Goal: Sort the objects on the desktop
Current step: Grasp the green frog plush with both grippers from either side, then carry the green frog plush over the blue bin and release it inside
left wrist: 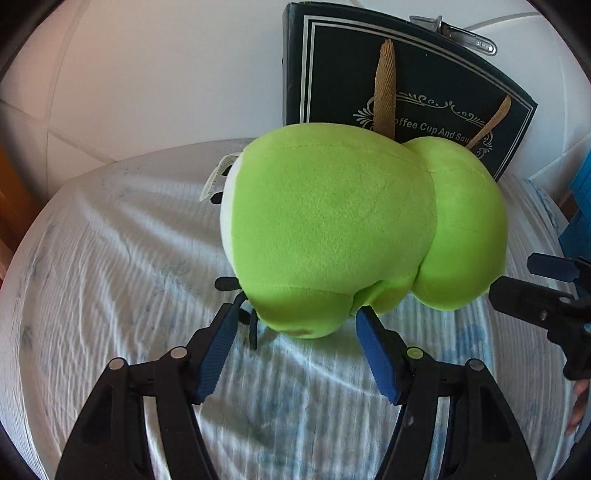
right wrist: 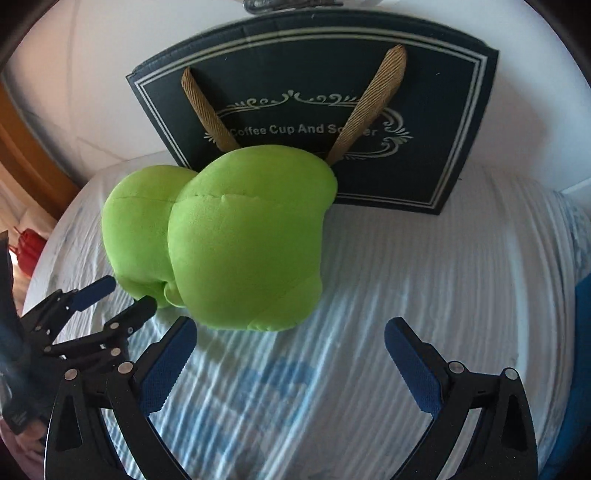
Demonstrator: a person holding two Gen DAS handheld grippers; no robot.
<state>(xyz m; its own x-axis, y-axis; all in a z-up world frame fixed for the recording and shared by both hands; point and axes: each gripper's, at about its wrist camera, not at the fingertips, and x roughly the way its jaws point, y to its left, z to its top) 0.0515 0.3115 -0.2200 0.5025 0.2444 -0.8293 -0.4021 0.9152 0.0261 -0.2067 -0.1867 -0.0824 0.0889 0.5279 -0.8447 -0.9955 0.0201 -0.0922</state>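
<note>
A bright green plush toy (left wrist: 351,229) lies on the white striped cloth (left wrist: 110,277), up against a dark gift bag (left wrist: 406,81) with tan handles. My left gripper (left wrist: 297,314) is open; its blue pads (left wrist: 221,347) stand on either side of the toy's near lower edge and do not press on it. In the right wrist view the toy (right wrist: 236,240) sits just ahead and left of my right gripper (right wrist: 291,326), which is open and holds nothing. The left gripper (right wrist: 125,295) shows at the toy's left side, and the right gripper (left wrist: 511,276) shows at the far right.
The bag (right wrist: 314,110) reads "Coffee Cup And Saucer". A metal clip (left wrist: 454,33) lies behind it. Small black parts (left wrist: 236,291) poke out from under the toy. A blue object (left wrist: 580,206) is at the right edge, and a red object (right wrist: 27,251) at the far left.
</note>
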